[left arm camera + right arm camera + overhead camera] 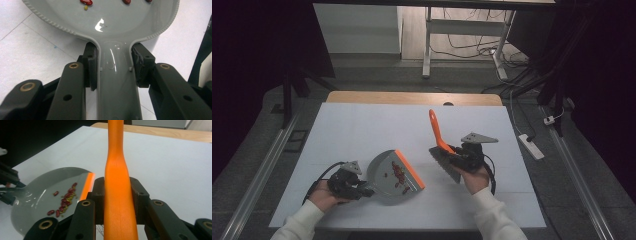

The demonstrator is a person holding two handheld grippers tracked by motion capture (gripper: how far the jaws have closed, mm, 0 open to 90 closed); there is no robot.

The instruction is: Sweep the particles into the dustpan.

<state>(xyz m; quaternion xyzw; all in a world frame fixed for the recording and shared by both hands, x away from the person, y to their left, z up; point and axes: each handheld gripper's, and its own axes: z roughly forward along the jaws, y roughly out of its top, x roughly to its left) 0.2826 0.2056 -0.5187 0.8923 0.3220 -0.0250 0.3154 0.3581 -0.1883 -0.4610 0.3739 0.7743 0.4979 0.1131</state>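
From the high view, I hold a grey dustpan point(388, 176) by its handle in my left gripper point(362, 190), its orange lip point(409, 170) angled toward my right gripper point(451, 156), which is clamped on an orange-handled brush point(438, 134); the brush head sits just right of the lip, apart from it, its handle running up and away across the white table point(362, 130), so any further sweep would go leftward into the pan. Red beans point(398, 173) lie inside the pan near the lip. Beyond the table stand a desk frame and loose cables on a grey floor. In the left gripper view, both jaws press the sides of the dustpan's narrow handle point(116, 85), the bowl opening straight ahead with a few beans point(86, 2) at its far side. In the right gripper view, the jaws close on the brush handle point(117, 182), which rises straight up the middle; the pan point(37, 195) lies to the left and below, beans point(63, 201) heaped by its lip, and I judge the sweeping nearly done.
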